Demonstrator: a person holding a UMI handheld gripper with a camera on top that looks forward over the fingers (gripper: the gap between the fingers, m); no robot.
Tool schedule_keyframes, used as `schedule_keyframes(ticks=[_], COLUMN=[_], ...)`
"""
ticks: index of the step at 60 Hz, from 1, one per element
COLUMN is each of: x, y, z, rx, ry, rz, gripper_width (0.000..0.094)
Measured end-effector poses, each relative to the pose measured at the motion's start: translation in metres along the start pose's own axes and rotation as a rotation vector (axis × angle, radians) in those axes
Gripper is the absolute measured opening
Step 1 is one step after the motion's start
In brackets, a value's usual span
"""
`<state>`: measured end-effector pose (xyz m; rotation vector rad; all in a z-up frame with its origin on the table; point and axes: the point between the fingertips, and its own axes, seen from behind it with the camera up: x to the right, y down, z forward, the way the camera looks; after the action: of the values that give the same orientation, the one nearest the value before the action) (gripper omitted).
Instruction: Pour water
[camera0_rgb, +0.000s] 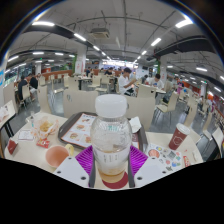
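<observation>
A clear plastic bottle (111, 135) with a white cap stands upright between my two fingers, holding some pale liquid in its lower part. Both purple pads (86, 157) press against its sides, so my gripper (111, 162) is shut on the bottle. Under the bottle's base a red round thing (114, 180) shows. Just to the left of the fingers stands an orange-pink cup (57, 156) on the white table (40, 160).
On the table lie a tray (78, 128) with papers, a jar (44, 128) at the left, a colourful plate (160, 156) and a dark red cup (178, 137) at the right. Beyond are canteen tables, chairs and people.
</observation>
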<state>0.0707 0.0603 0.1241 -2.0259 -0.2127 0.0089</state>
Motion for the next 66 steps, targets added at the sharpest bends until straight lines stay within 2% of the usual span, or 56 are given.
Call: schedule_keyframes(ticks=[19, 20, 28, 35, 41, 43, 58, 66], x=[0.024, 0.025, 0.023, 0.024, 0.022, 0.022, 0.0, -0.029], y=[0.057, 0.052, 0.054, 0.057, 0.081, 0.084, 0.071, 0.06], z=[0.033, 0.033, 0.026, 0.031, 0.023, 0.017, -0.094, -0.153], rx=[-0.058, -0.029, 0.008, -0.013, -0.139, -0.155, -0.233, -0.241], ry=[0.01, 0.006, 0.007, 0.026, 0.045, 0.054, 0.117, 0.116], rz=[0.15, 0.16, 0.133, 0.143, 0.174, 0.177, 0.132, 0.148], gripper_width=[0.0468, 0.0458, 0.0478, 0.0577, 0.0863, 0.0835, 0.084, 0.0843])
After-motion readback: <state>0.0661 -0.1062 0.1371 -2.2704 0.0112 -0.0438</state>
